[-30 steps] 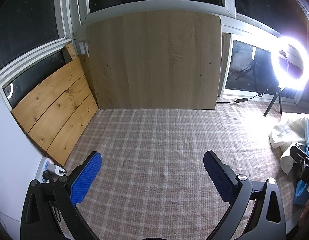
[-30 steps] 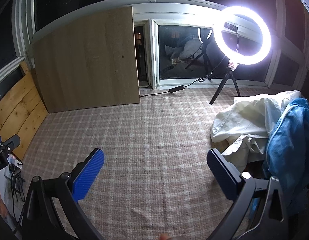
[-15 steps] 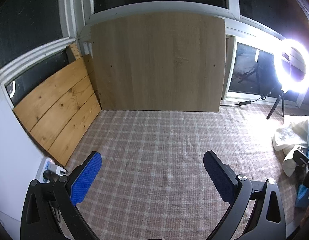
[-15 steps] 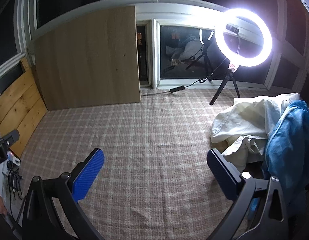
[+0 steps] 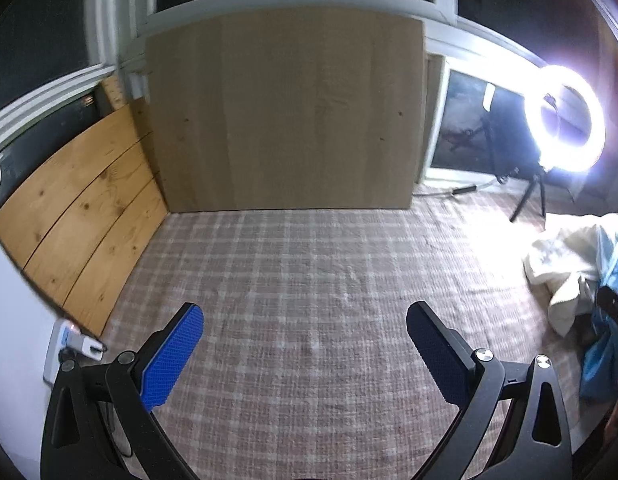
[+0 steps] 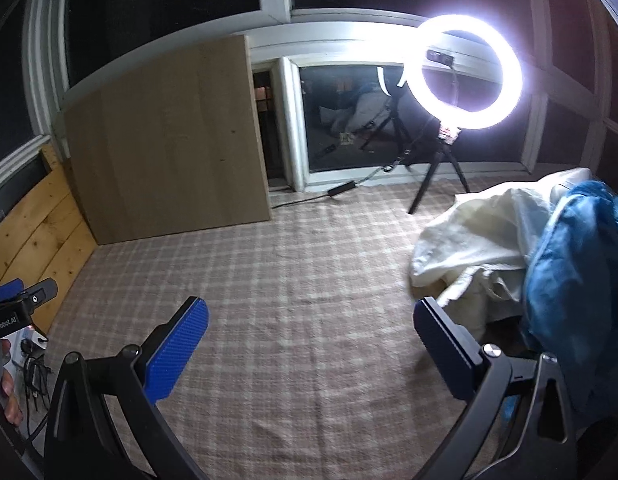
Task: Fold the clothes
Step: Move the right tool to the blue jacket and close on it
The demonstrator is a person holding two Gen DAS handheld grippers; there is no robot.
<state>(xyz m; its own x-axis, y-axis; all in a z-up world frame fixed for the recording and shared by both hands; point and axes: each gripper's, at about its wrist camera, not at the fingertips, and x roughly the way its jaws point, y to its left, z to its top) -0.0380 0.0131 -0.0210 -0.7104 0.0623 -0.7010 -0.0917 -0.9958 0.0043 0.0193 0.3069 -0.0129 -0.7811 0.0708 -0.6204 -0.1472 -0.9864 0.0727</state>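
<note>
A heap of clothes lies at the right: a cream garment [image 6: 473, 240] with a blue garment [image 6: 577, 272] draped over its right side. In the left wrist view the same cream garment [image 5: 565, 256] and blue garment [image 5: 605, 344] sit at the far right edge. My right gripper [image 6: 309, 328] hangs open above the checked cloth [image 6: 293, 280], its right finger just short of the cream garment. My left gripper [image 5: 305, 332] is open over bare checked cloth [image 5: 309, 264], holding nothing. The left gripper's tip shows at the left edge of the right wrist view.
A lit ring light [image 6: 463, 74] on a small tripod stands behind the clothes, its cable trailing left. A large plywood board [image 5: 285, 112] leans against the back window and pine planks [image 5: 77, 216] line the left. A power strip with a plug [image 5: 69, 344] lies at the left.
Both views have drifted slightly; the left wrist view has pulled back and turned a little, showing more of the clothes heap. Both grippers stay open and empty.
</note>
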